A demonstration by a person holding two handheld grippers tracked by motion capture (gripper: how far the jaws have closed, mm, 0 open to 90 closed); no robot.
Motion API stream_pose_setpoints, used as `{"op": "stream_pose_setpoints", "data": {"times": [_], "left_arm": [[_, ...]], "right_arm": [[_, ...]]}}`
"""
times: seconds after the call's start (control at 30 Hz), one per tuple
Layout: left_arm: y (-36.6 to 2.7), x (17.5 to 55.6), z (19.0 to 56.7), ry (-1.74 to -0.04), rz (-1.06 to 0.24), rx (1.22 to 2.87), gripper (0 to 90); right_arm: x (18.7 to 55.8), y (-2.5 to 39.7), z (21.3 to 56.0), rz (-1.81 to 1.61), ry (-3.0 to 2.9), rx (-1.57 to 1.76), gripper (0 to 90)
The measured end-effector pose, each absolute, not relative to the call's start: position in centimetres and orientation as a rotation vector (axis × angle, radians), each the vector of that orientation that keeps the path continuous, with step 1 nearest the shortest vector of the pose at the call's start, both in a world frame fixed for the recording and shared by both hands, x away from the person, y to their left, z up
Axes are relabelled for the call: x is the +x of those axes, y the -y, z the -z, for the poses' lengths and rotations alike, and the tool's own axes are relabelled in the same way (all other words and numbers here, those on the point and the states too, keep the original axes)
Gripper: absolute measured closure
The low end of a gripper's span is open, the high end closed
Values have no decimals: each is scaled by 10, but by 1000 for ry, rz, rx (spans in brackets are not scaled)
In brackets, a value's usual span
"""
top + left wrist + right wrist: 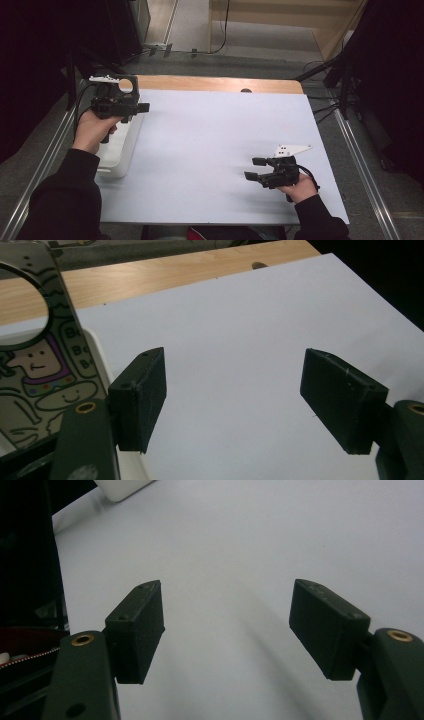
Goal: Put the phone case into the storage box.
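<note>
My left gripper (142, 107) hangs open over the far end of a white bin (117, 150) at the table's left edge, with nothing between its fingers. In the left gripper view the left gripper (234, 385) looks across the white board (240, 325), with the bin's rim (100, 357) at its left. A dark flat item with cartoon drawings and a round hole (45, 375) stands in the bin; the high view shows this item (128, 86) beside the gripper. My right gripper (251, 168) is open and empty low over the board's front right. The right gripper (227, 625) faces bare white surface.
The white board (215, 150) covers a wooden table whose far strip (215, 84) shows behind it. Dark stands and cables (340, 85) crowd the right side. A metal rail (45, 160) runs along the left. The bin's corner (122, 487) appears far off in the right gripper view.
</note>
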State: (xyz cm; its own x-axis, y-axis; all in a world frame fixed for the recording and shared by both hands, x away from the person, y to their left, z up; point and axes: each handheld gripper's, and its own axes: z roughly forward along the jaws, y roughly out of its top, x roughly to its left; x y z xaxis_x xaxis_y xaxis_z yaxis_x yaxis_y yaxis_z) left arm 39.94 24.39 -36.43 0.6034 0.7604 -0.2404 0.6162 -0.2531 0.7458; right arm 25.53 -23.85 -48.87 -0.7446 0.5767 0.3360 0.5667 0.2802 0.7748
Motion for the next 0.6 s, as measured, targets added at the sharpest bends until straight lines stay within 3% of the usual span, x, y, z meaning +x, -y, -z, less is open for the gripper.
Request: {"op": "stream_pose_setpoints", "data": {"times": [0.6], "left_arm": [[-217,372,373,-984,-175,2009,262]], "right_arm": [[255,239,489,-1507,-2504,1119,289]]}}
